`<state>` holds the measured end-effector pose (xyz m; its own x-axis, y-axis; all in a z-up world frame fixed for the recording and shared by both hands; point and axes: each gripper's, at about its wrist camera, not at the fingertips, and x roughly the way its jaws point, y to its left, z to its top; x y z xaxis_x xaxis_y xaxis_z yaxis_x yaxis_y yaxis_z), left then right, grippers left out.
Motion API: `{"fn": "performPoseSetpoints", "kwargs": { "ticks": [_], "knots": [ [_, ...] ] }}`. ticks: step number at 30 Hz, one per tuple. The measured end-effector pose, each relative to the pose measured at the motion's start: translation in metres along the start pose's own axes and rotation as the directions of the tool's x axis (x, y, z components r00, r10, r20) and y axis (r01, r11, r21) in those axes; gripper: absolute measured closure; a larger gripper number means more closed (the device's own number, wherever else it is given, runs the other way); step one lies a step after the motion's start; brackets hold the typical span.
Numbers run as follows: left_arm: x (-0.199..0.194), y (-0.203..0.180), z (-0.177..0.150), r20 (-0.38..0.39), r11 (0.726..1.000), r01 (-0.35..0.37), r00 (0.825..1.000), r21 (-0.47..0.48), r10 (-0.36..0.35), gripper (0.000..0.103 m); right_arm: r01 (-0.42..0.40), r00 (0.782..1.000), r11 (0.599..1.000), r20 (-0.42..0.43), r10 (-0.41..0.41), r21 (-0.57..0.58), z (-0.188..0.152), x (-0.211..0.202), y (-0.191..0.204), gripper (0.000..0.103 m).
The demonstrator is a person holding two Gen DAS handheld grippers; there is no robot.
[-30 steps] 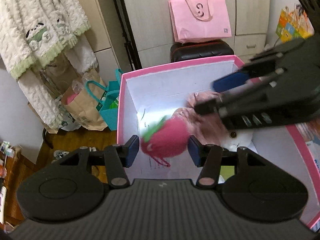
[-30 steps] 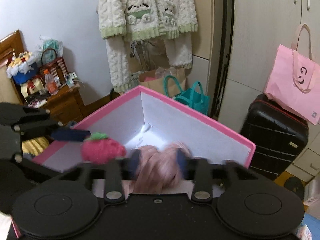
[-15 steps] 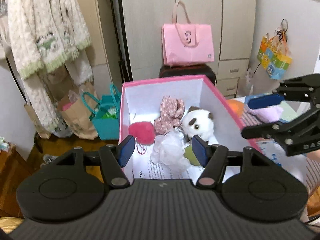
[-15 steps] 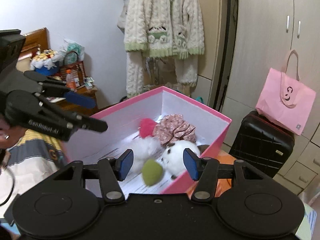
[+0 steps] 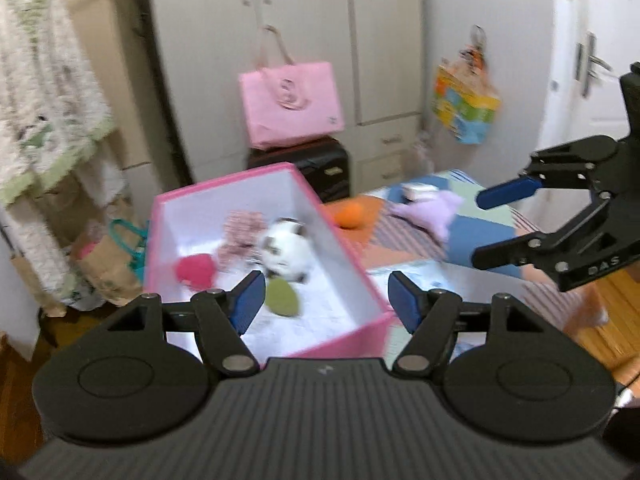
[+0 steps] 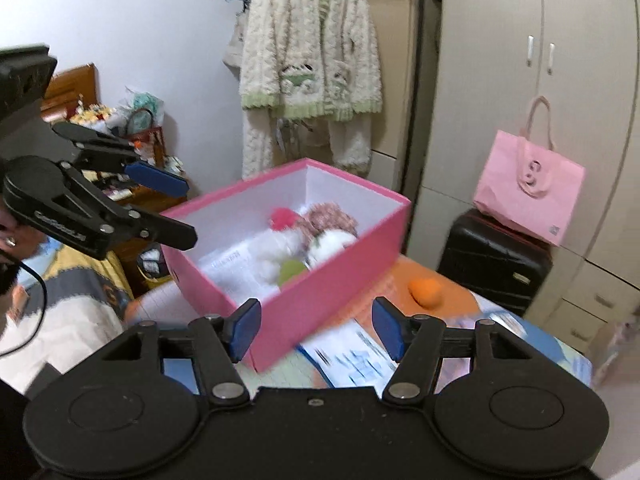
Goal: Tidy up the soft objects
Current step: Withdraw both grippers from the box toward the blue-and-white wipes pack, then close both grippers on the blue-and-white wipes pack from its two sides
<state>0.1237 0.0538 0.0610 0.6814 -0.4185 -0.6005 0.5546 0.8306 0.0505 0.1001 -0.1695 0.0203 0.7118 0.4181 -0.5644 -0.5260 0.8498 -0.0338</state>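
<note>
Inside the box (image 5: 352, 264) lie four toys; orange ball (image 6: 426, 291) and purple plush (image 5: 436, 212) remain; both my tongs, left (image 5: 326, 300) and right (image 6: 316, 330), are opening, empty.

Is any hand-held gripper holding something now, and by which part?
Nothing is held. The left hand-held gripper and the right hand-held gripper both have opening jaws with nothing between them.

Both wrist views look down, sharing the pink box (image 5: 344, 240) (image 6: 320, 292).

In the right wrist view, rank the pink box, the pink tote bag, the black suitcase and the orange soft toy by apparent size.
1. pink box
2. black suitcase and pink tote bag: look alike, unranked
3. orange soft toy
</note>
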Motion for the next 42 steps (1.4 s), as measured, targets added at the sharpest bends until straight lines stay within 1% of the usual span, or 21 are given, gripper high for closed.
{"fn": "performPoseSetpoints", "kwargs": {
  "ticks": [5,7,12,15,17,19,21,24,28,31,32,33,34,37,40,42],
  "knots": [
    [0.016,-0.025,0.003,-0.045,0.996,0.084,0.995,-0.025,-0.085,0.036,0.043,0.999,0.999,-0.028,-0.044,-0.007,-0.030,-0.011,-0.008,0.035],
    [0.024,-0.031,0.001,-0.050,0.992,0.115,0.992,-0.058,-0.118,0.036,0.062,0.998,0.998,-0.031,-0.062,0.011,-0.046,-0.010,-0.011,0.035],
    [0.046,-0.050,-0.004,-0.071,0.983,0.153,0.985,-0.102,-0.160,0.038,0.084,0.992,0.996,-0.090,-0.087,-0.028,-0.078,0.011,-0.010,0.035],
    [0.059,-0.066,-0.006,-0.092,0.978,0.179,0.978,-0.110,-0.190,0.038,0.094,0.990,0.994,-0.096,-0.099,-0.053,-0.088,0.024,-0.013,0.035],
    [0.066,-0.079,-0.007,-0.102,0.981,0.169,0.979,-0.096,-0.178,0.038,0.076,0.993,0.996,-0.086,-0.079,-0.040,-0.092,0.032,-0.019,0.036],
    [0.071,-0.093,-0.006,-0.094,0.987,0.148,0.984,-0.061,-0.154,0.038,0.055,0.996,0.998,-0.066,-0.056,-0.030,-0.097,0.040,-0.023,0.037],
    [0.080,-0.105,-0.005,-0.095,0.990,0.135,0.986,-0.046,-0.139,0.038,0.049,0.997,0.999,-0.059,-0.049,0.003,-0.103,0.052,-0.028,0.038],
    [0.100,-0.109,-0.001,-0.121,0.988,0.135,0.982,-0.073,-0.143,0.039,0.010,0.998,0.998,-0.060,-0.006,0.060,-0.112,0.069,-0.037,0.041],
    [0.134,-0.103,-0.003,-0.175,0.981,0.124,0.973,-0.148,-0.150,0.042,0.015,0.998,0.998,-0.064,-0.011,0.068,-0.117,0.084,-0.043,0.042],
    [0.152,-0.101,-0.006,-0.197,0.978,0.121,0.968,-0.168,-0.153,0.045,0.012,0.995,0.998,-0.100,-0.005,0.068,-0.116,0.095,-0.048,0.060],
    [0.156,-0.100,-0.007,-0.200,0.977,0.120,0.967,-0.178,-0.155,0.045,0.004,0.996,0.997,-0.094,0.003,0.079,-0.115,0.095,-0.050,0.070],
    [0.158,-0.098,-0.008,-0.200,0.975,0.121,0.967,-0.186,-0.158,0.045,-0.008,0.995,0.996,-0.096,0.016,0.084,-0.115,0.095,-0.051,0.077],
    [0.160,-0.097,-0.008,-0.198,0.973,0.123,0.967,-0.197,-0.162,0.045,-0.014,0.995,0.997,-0.096,0.022,0.081,-0.115,0.095,-0.052,0.091],
    [0.161,-0.095,-0.010,-0.187,0.970,0.115,0.970,-0.212,-0.156,0.045,0.000,0.996,0.997,-0.091,0.007,0.078,-0.118,0.090,-0.052,0.096],
    [0.162,-0.096,-0.012,-0.182,0.973,0.101,0.973,-0.207,-0.140,0.045,0.013,0.997,0.994,-0.078,-0.005,0.111,-0.126,0.080,-0.059,0.098],
    [0.165,-0.098,-0.012,-0.187,0.973,0.100,0.972,-0.207,-0.140,0.045,0.042,0.996,0.991,-0.077,-0.033,0.127,-0.131,0.072,-0.064,0.099]
  ]
}}
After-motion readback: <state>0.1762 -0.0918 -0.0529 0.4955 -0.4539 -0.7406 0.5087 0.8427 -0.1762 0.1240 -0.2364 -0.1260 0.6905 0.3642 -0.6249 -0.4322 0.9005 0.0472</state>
